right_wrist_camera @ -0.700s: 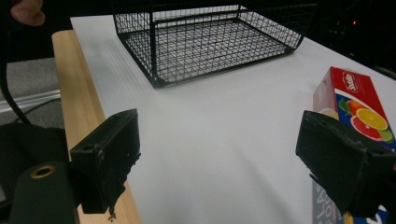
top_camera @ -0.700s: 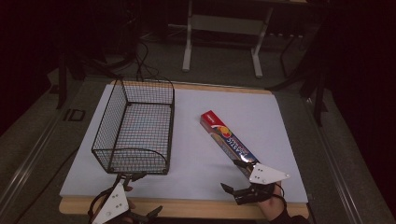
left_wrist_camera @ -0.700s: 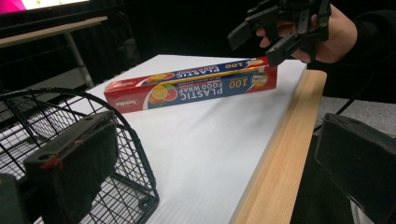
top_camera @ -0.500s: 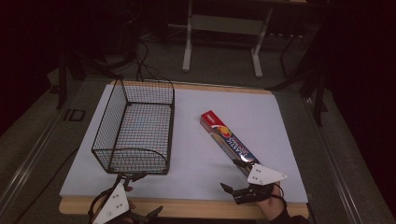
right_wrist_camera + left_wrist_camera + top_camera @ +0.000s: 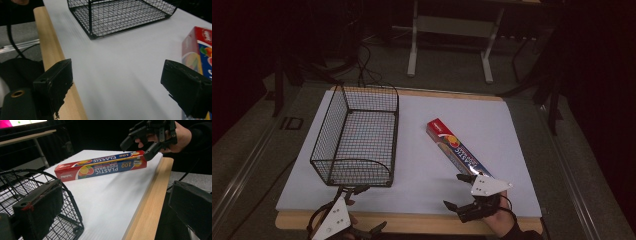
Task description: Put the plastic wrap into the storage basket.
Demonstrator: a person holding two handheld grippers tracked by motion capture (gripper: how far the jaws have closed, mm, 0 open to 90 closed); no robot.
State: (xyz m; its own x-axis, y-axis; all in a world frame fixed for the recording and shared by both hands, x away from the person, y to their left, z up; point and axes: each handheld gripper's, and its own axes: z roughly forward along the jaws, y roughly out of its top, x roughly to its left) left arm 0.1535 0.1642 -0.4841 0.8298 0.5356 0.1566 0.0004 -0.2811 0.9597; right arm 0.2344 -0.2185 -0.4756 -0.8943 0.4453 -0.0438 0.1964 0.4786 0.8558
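Right tongs (image 5: pixel 458 191) spread wide at plastic wrap box's (image 5: pixel 455 148) near end; left tongs (image 5: pixel 362 207) spread beside wire basket (image 5: pixel 354 137).

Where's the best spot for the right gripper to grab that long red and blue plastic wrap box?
Probably the near end of the long red and blue plastic wrap box, across its narrow width. It lies flat and slanted with that end beside the open right gripper, so come from above, jaws straddling the long sides.

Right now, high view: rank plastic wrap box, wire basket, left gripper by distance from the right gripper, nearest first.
From the right gripper:
1. plastic wrap box, its near end right by the open jaws, on the right.
2. left gripper, at the table's front-left edge.
3. wire basket, left side, farther back; close to rank 2.
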